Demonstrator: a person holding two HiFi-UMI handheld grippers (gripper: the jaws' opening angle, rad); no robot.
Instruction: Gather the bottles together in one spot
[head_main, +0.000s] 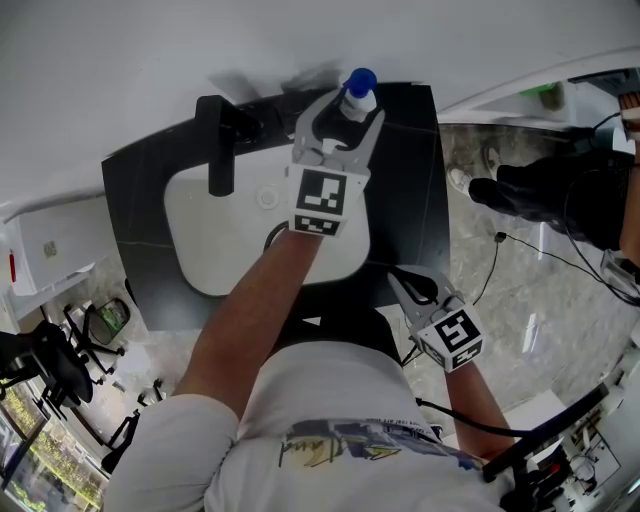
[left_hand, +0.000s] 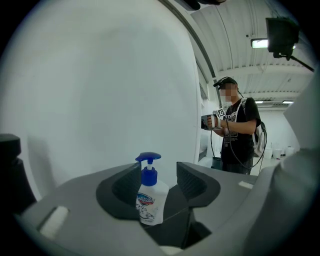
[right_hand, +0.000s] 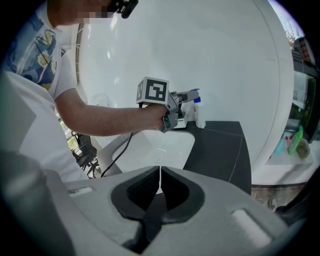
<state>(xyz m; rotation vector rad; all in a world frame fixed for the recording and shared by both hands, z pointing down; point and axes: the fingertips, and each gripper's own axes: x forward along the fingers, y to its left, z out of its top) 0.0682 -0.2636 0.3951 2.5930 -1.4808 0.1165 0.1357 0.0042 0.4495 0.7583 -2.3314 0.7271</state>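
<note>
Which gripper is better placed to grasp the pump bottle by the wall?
Left. The left gripper has open jaws on both sides of the pump bottle; the right gripper is shut and far back, near the front edge of the counter.

Setting: mock washroom bay inside a recording lab or test hall. Evidence: white basin (head_main: 215, 240) with black tap (head_main: 218, 140) set in a dark surface (head_main: 410, 180), pump soap bottle (left_hand: 148, 197) by a curved white wall (left_hand: 100, 90). Beyond it: strip light (left_hand: 260, 43) overhead, loose cables (head_main: 560, 262) on the floor (head_main: 520, 300), and a second person (left_hand: 240, 135) with a marker-cubed tool.
</note>
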